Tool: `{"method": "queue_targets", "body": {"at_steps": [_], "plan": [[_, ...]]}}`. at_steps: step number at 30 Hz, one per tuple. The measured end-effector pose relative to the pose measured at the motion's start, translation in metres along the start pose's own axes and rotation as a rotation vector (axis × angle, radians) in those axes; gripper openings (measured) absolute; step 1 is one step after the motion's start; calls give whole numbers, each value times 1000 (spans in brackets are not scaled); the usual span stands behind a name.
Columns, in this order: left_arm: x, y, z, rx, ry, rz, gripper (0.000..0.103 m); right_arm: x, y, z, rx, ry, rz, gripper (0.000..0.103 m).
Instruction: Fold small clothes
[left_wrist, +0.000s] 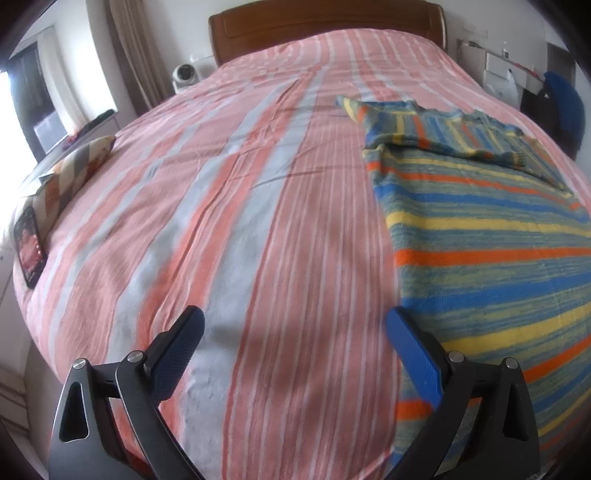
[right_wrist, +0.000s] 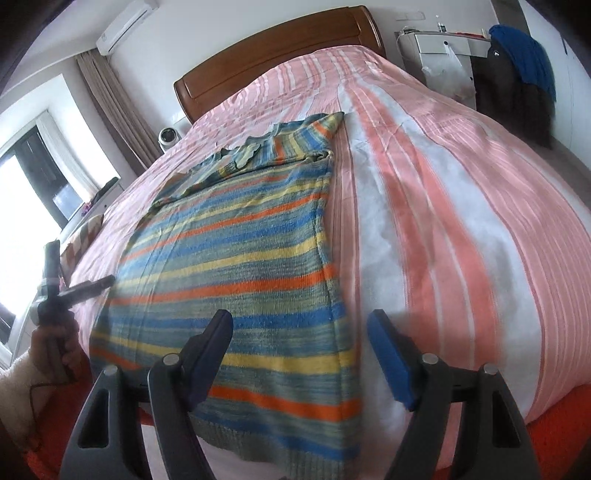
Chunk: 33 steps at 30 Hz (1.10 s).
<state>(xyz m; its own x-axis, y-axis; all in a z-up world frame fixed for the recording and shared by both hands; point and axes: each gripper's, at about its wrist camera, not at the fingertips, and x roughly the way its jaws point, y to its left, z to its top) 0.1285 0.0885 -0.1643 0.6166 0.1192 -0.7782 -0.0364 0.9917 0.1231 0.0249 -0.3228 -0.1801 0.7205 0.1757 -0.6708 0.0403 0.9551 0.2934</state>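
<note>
A striped knit sweater in blue, yellow, orange and green lies flat on the bed, its sleeves folded in across the upper part. It also shows in the right wrist view. My left gripper is open and empty, low over the bedspread just left of the sweater's left edge. My right gripper is open and empty over the sweater's lower right part near the hem. The left gripper and the hand holding it also show at the left of the right wrist view.
The bed carries a pink, white and grey striped bedspread with a wooden headboard. A patterned cushion and a phone lie at the bed's left edge. A nightstand and hung clothes stand at the right.
</note>
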Motion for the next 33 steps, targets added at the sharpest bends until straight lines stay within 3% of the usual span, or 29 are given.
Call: {"method": "queue_targets", "body": {"at_steps": [9,16,33], "plan": [[-2,-1,0,3,-10,17,100,2,-2,0,5,6,1,75],[-18,13,2,-53,-89,38,99,4,-2,-1,3,4,-2,75],[-7,42,-4,-181,-56,69,99,-1,-4,-2,4,-11,-12,75]]}}
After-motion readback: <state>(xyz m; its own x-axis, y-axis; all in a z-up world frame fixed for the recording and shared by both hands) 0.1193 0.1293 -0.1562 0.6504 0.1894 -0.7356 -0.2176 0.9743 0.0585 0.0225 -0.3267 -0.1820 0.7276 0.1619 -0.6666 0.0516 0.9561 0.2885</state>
